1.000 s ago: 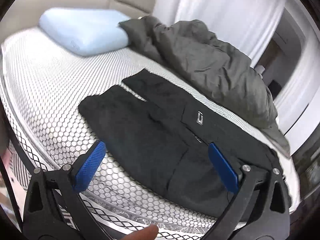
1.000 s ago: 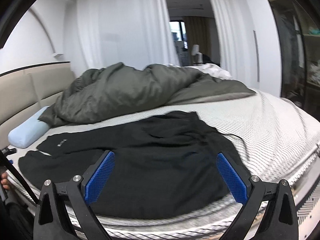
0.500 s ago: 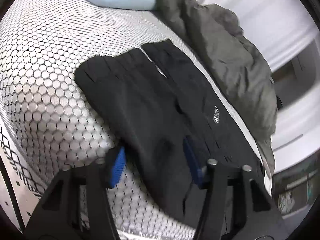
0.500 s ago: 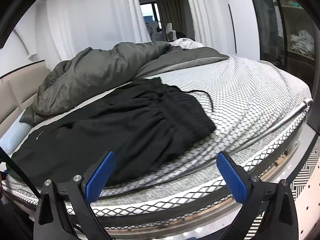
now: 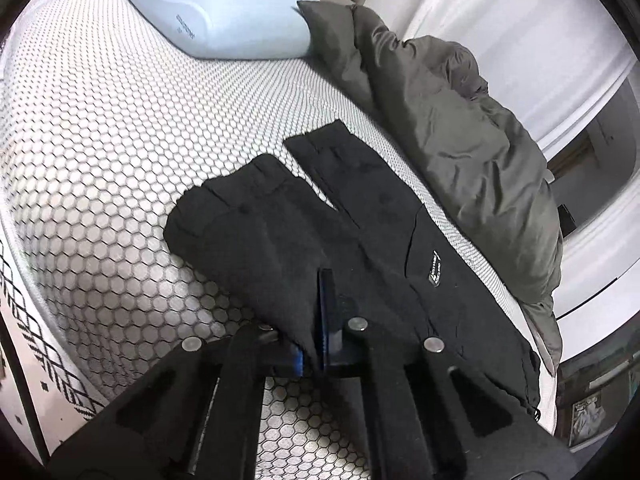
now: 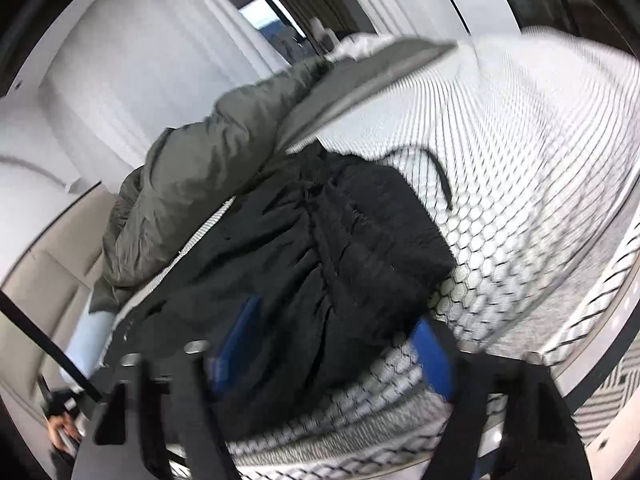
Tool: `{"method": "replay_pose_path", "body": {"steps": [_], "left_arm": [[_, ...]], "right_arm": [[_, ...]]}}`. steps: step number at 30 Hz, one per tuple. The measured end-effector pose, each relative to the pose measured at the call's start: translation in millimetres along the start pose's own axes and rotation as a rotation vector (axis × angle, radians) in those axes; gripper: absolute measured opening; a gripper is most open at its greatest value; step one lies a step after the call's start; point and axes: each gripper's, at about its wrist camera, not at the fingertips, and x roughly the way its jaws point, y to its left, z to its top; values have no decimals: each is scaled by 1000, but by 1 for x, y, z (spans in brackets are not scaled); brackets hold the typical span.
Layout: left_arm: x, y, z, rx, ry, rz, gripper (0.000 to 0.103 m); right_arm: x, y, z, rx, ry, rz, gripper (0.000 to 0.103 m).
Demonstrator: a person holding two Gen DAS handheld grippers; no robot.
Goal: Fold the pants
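Black pants [image 5: 360,216] lie flat on the bed, legs pointing toward the pillow, a small label on one leg. My left gripper [image 5: 316,336] is shut on the near edge of the nearer leg, the cloth pinched between its blue pads. In the right wrist view the waist end of the pants [image 6: 340,248] lies bunched near the bed's edge, with a drawstring trailing off. My right gripper [image 6: 336,344] is open, its blue fingers [image 6: 434,354] straddling the waistband's near edge. This view is tilted and blurred.
A honeycomb-patterned white mattress [image 5: 100,120] carries a pale blue pillow [image 5: 212,12] at the head. A rumpled grey duvet [image 5: 460,112] lies along the far side, right behind the pants, and shows in the right wrist view [image 6: 208,160]. White curtains hang behind.
My left gripper moved in and closed on the near pant leg's edge. My right gripper swung down and tilted, its open fingers now at the waistband.
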Motion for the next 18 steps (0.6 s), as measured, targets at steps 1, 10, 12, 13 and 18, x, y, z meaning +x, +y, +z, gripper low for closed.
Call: {"method": "replay_pose_path", "body": {"steps": [1,10,12,13,18], "left_arm": [[-2,0,1,3,-4,1,1],[-19,20,-1,17,-13,17,0],[-14,23,-1,4,4,23,0],[-14,24,-2,2,2,22,0],[-25,13,7,31,-30,0,0]], "right_arm": [[1,-1,1,14,0,2,37],[-44,-11,-17,28,-8,67,17],[-41,-14,-19,35,17,47,17],[-40,-13,-19,46,21,43,17],[-53,6,-8,22,-23,50,17]]}}
